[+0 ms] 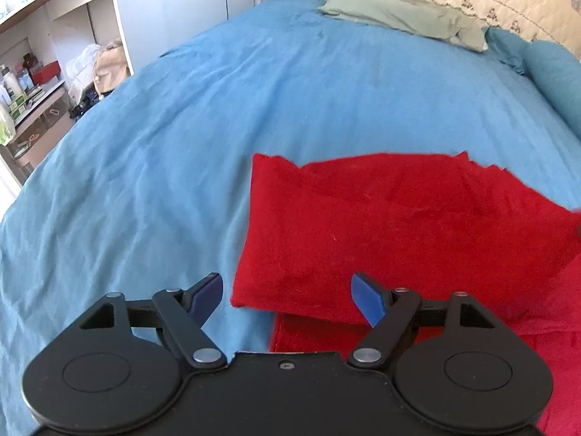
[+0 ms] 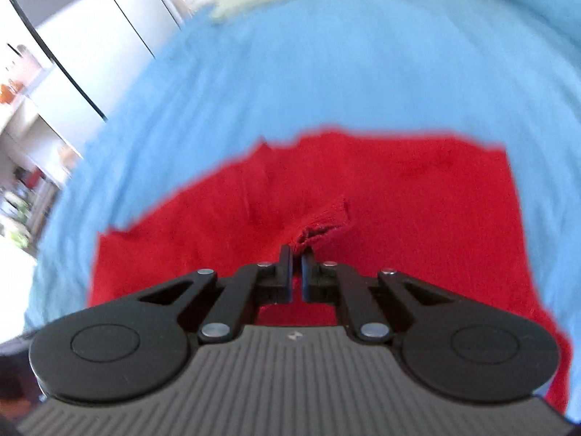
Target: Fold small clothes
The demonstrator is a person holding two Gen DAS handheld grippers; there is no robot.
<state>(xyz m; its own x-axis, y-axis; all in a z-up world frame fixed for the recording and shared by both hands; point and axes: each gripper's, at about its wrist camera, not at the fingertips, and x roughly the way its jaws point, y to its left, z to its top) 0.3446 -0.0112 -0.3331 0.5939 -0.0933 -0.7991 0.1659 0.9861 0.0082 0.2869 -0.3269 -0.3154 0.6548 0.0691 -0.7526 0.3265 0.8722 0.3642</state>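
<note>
One blue-covered bed (image 1: 181, 138) fills most of what we see, with a green pillow (image 1: 403, 14) near its headboard. On it lies the red garment (image 1: 399, 225), partly folded over itself. Our left gripper (image 1: 287, 299) hangs wide apart above the garment's near left corner; our right gripper (image 2: 297, 254) pinches a bunched edge of the red garment (image 2: 417, 200)

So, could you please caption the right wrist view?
Right gripper shut on a red garment edge over the blue bedspread.
</note>
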